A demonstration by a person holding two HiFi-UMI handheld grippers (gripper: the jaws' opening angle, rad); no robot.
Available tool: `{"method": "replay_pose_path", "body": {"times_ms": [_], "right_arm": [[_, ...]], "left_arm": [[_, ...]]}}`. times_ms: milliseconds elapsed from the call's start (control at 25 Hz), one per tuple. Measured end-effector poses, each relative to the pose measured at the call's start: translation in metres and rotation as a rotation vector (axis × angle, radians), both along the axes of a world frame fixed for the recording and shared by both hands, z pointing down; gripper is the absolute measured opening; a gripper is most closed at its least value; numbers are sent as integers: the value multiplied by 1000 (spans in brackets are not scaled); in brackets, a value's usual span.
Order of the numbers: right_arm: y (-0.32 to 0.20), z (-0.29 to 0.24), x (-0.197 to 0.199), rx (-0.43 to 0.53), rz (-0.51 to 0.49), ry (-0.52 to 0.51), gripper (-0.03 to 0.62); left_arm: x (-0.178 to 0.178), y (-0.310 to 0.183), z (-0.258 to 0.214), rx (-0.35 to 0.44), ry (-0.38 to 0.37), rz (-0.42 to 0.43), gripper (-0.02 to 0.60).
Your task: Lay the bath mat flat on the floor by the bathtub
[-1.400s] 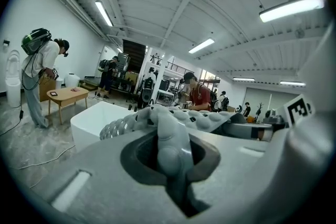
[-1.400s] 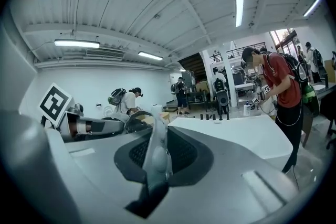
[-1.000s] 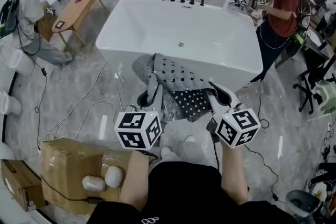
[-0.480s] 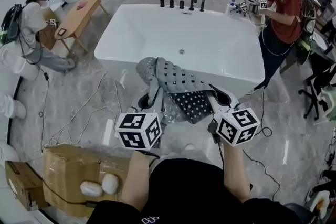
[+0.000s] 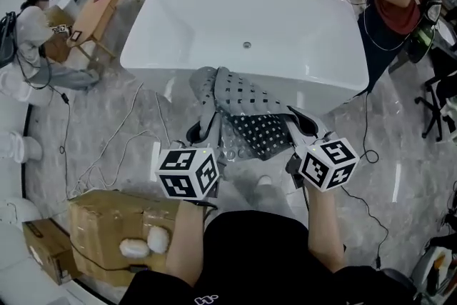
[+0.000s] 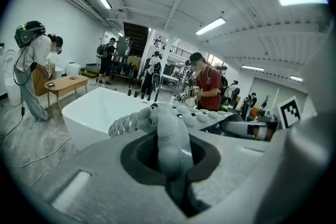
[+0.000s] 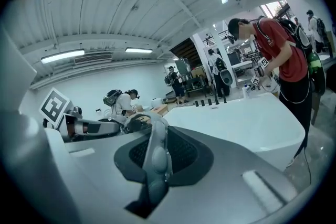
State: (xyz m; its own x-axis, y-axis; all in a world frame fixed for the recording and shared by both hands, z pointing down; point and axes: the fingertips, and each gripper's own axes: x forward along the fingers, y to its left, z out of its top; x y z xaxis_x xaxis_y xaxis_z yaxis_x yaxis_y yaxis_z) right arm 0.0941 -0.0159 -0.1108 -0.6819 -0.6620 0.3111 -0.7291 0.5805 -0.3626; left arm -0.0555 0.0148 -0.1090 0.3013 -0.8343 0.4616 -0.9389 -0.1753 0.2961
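Grey marbled floor [image 5: 107, 118] surrounds a white rectangular bathtub [image 5: 178, 18]. Left tool [image 5: 205, 131] and right tool [image 5: 303, 126] are each clamped on a grey perforated rubber bath mat [image 5: 246, 107], held bunched between them beside the bathtub's near wall.

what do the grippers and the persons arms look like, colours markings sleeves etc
The left gripper and right gripper have pale grey bodies with a dark oval recess round the jaws. The left cube and right cube are white with black square markers. The person wears a black short-sleeved top with a small white logo; the forearms are uncovered.
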Motion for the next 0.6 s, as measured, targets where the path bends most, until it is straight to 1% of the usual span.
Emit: {"method": "replay_pose_path", "body": {"times_ms": [280,520,600], "right_arm": [[-9,53,-10,-106,75,10,28],[-21,97,-25,-170,145,9,28],[-25,114,-28,-189,151,11,28]], "left_arm": [[-15,-12,55,-111,-2,79,25],[-32,-29,104,-185,-14,147,25],[-36,-35,119,-204,-1,156,25]]}}
